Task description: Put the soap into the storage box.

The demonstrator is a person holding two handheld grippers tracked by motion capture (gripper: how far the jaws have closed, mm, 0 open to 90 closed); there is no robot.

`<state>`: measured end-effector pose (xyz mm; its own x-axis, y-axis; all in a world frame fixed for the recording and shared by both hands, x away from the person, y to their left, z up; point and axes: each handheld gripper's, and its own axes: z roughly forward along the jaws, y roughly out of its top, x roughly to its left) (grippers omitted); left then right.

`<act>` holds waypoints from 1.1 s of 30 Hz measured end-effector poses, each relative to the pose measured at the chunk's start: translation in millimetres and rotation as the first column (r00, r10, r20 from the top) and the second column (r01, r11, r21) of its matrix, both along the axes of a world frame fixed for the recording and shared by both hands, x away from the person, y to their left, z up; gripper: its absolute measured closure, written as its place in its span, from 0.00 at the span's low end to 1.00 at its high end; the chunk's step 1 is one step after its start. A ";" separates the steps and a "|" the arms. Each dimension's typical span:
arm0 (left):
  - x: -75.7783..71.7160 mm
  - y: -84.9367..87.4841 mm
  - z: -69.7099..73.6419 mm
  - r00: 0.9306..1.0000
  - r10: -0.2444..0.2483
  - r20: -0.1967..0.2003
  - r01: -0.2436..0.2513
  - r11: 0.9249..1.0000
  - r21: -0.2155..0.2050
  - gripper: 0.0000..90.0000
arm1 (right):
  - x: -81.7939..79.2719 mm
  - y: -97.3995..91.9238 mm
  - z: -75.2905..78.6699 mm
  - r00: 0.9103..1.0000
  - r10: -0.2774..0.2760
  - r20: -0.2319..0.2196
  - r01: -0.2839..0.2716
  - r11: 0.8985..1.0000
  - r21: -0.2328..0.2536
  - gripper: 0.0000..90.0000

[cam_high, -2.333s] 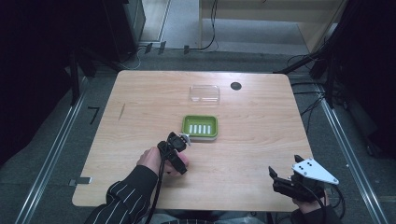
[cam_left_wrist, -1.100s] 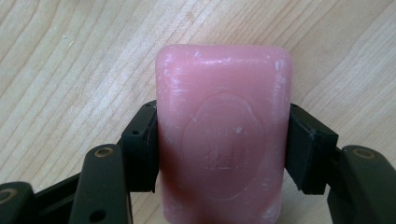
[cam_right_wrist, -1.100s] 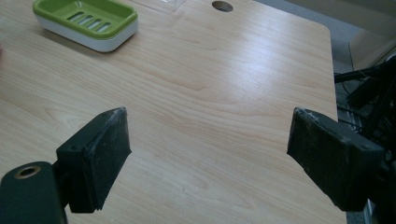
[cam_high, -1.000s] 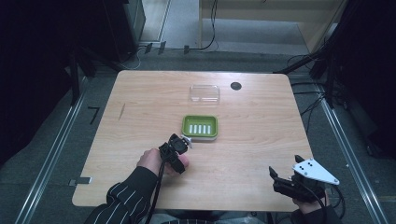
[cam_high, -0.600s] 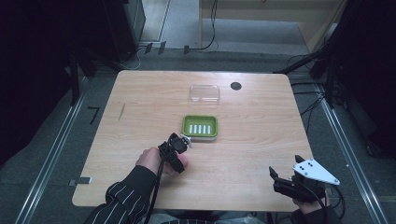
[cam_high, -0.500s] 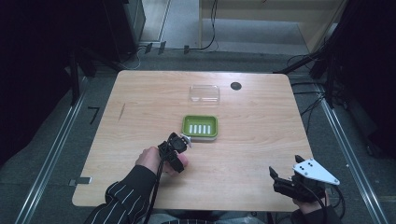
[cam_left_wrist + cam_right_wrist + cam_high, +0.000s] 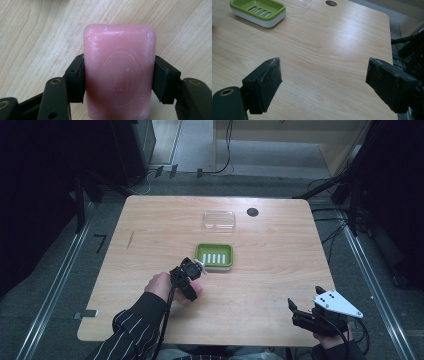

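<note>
A pink bar of soap (image 7: 119, 50) with an embossed oval stamp sits between the two black jaws of my left gripper (image 7: 118, 80), which is shut on its sides just above the wood. From above, that left gripper (image 7: 187, 277) is at the table's front centre-left, just short of a green soap dish (image 7: 215, 255) with a slotted floor and white base. The dish (image 7: 258, 11) holds nothing. My right gripper (image 7: 323, 75) is open over bare wood, and it (image 7: 301, 314) stays at the front right corner.
A clear plastic lid (image 7: 219, 219) lies behind the dish, with a round cable hole (image 7: 252, 212) to its right. The wooden table (image 7: 150, 230) has dark floor, rails and cables around it.
</note>
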<state>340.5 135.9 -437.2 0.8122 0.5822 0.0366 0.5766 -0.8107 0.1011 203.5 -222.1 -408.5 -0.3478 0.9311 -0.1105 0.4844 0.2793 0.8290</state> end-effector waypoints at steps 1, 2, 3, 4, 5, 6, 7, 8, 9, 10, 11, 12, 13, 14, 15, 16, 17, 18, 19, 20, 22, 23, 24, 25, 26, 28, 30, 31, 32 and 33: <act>-0.1 -0.8 -0.6 1.000 0.003 0.009 -0.003 1.000 -0.010 0.43 | 0.0 0.0 -0.1 1.000 -0.001 0.001 0.001 1.000 0.001 0.15; 1.1 -1.4 0.3 1.000 -0.010 0.009 0.010 1.000 -0.003 0.43 | -0.1 -0.2 0.0 1.000 -0.002 0.001 0.002 1.000 0.001 0.15; 1.8 -2.2 0.9 1.000 -0.014 0.007 0.014 1.000 -0.002 0.43 | -0.1 -0.3 0.0 1.000 -0.004 0.002 0.004 1.000 0.001 0.15; 2.3 -2.9 1.3 1.000 -0.013 0.009 0.013 1.000 -0.006 0.43 | -0.2 -0.3 -0.1 1.000 -0.004 0.002 0.004 1.000 0.001 0.15; 3.0 -3.5 2.2 1.000 -0.019 0.005 0.019 1.000 -0.003 0.43 | -0.3 -0.2 0.0 1.000 -0.004 0.001 0.004 1.000 0.001 0.15; 3.3 -4.0 2.3 1.000 -0.023 0.006 0.023 1.000 -0.005 0.43 | -0.3 -0.4 -0.1 1.000 -0.003 0.002 0.003 1.000 0.002 0.15; 3.5 -4.5 2.6 1.000 -0.026 0.006 0.026 1.000 -0.008 0.43 | -0.3 -0.5 -0.1 1.000 -0.004 0.001 0.004 1.000 0.002 0.15; 4.1 -4.7 3.4 0.999 -0.036 0.003 0.036 0.999 -0.006 0.43 | -0.3 -0.5 -0.1 1.000 -0.003 0.000 0.003 1.000 0.002 0.15; 4.1 -5.4 3.6 0.999 -0.038 0.005 0.038 0.999 -0.008 0.43 | -0.2 -0.4 -0.1 1.000 -0.003 0.000 0.003 1.000 0.000 0.15; 4.4 -5.8 3.4 0.999 -0.040 0.006 0.040 0.999 -0.010 0.43 | -0.2 -0.3 -0.1 1.000 -0.003 -0.001 0.003 1.000 0.000 0.15; 4.8 -6.2 3.4 0.999 -0.044 0.006 0.044 0.999 -0.010 0.43 | -0.2 -0.3 -0.1 1.000 -0.004 0.000 0.004 1.000 0.000 0.15; 5.2 -6.7 3.4 0.999 -0.050 0.007 0.050 0.999 -0.009 0.43 | -0.2 -0.3 -0.1 1.000 -0.004 0.000 0.004 1.000 0.001 0.15; 6.1 -7.3 3.7 0.998 -0.058 0.003 0.058 0.998 -0.005 0.43 | -0.2 -0.3 -0.1 1.000 -0.004 0.000 0.004 1.000 0.001 0.15; 7.2 -7.8 4.4 0.998 -0.068 -0.002 0.068 0.998 0.003 0.43 | -0.2 -0.2 -0.1 1.000 -0.002 0.000 0.002 1.000 0.001 0.15; 7.3 -8.6 3.9 0.998 -0.067 0.007 0.067 0.998 -0.006 0.43 | -0.1 -0.1 -0.1 1.000 -0.001 0.000 0.001 1.000 0.001 0.15; 8.1 -9.1 4.7 0.997 -0.071 0.004 0.071 0.997 -0.007 0.43 | 0.0 -0.1 -0.1 1.000 0.000 0.000 0.000 1.000 0.000 0.15; 8.7 -9.8 5.2 0.997 -0.076 0.000 0.076 0.997 -0.007 0.43 | 0.0 -0.1 -0.1 1.000 0.002 -0.002 -0.002 1.000 -0.001 0.15; 9.4 -10.4 5.4 0.997 -0.078 0.005 0.078 0.997 -0.014 0.43 | 0.0 -0.1 0.0 1.000 0.002 -0.003 -0.002 1.000 -0.001 0.15; 10.3 -10.8 6.3 0.996 -0.084 0.007 0.084 0.996 -0.013 0.43 | 0.0 -0.1 0.0 1.000 0.002 -0.004 -0.002 1.000 0.000 0.15; 11.3 -11.3 7.2 0.996 -0.093 0.006 0.093 0.996 -0.010 0.43 | 0.0 0.0 0.0 1.000 0.000 -0.002 0.000 1.000 0.000 0.15; 12.4 -12.2 8.2 0.995 -0.098 0.016 0.099 0.995 -0.014 0.43 | 0.0 -0.1 -0.1 1.000 0.001 -0.001 -0.001 1.000 -0.001 0.15; 13.9 -12.1 9.5 0.994 -0.111 0.013 0.111 0.994 -0.010 0.43 | 0.0 -0.1 -0.1 1.000 0.000 0.000 0.000 1.000 0.001 0.15; 14.3 -12.1 10.0 0.994 -0.108 0.014 0.109 0.994 -0.017 0.43 | 0.0 -0.3 0.0 1.000 0.000 -0.001 0.000 1.000 -0.001 0.15; 14.9 -12.1 11.1 0.993 -0.114 0.013 0.114 0.993 -0.015 0.43 | -0.1 -0.3 -0.1 1.000 -0.002 -0.002 0.002 1.000 0.000 0.15; 15.8 -12.4 12.0 0.992 -0.123 0.014 0.123 0.992 -0.012 0.43 | -0.1 -0.3 -0.1 1.000 -0.003 0.000 0.003 1.000 0.001 0.15; 17.0 -13.0 12.5 0.991 -0.133 0.017 0.133 0.991 -0.014 0.43 | -0.1 -0.4 0.0 1.000 -0.003 -0.001 0.003 1.000 -0.001 0.15; 19.0 -13.7 13.6 0.989 -0.148 0.016 0.148 0.989 -0.013 0.43 | 0.0 -0.4 -0.1 1.000 -0.002 -0.002 0.002 1.000 0.000 0.15; 19.4 -14.1 13.9 0.988 -0.150 0.022 0.150 0.989 -0.014 0.43 | 0.0 -0.3 -0.1 1.000 -0.002 -0.001 0.002 1.000 0.000 0.15; 20.2 -14.6 14.5 0.988 -0.151 0.021 0.151 0.988 -0.018 0.43 | 0.0 -0.3 -0.1 1.000 -0.002 -0.001 0.002 1.000 0.000 0.15; 20.7 -15.1 14.9 0.988 -0.155 0.022 0.155 0.988 -0.019 0.43 | 0.0 -0.3 -0.1 1.000 -0.002 -0.001 0.002 1.000 0.000 0.15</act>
<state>361.2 120.8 -422.3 0.8920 0.4499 0.0437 0.4416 -0.8879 0.1291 203.5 -222.4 -408.6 -0.3462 0.9317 -0.1102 0.4860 0.2786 0.8284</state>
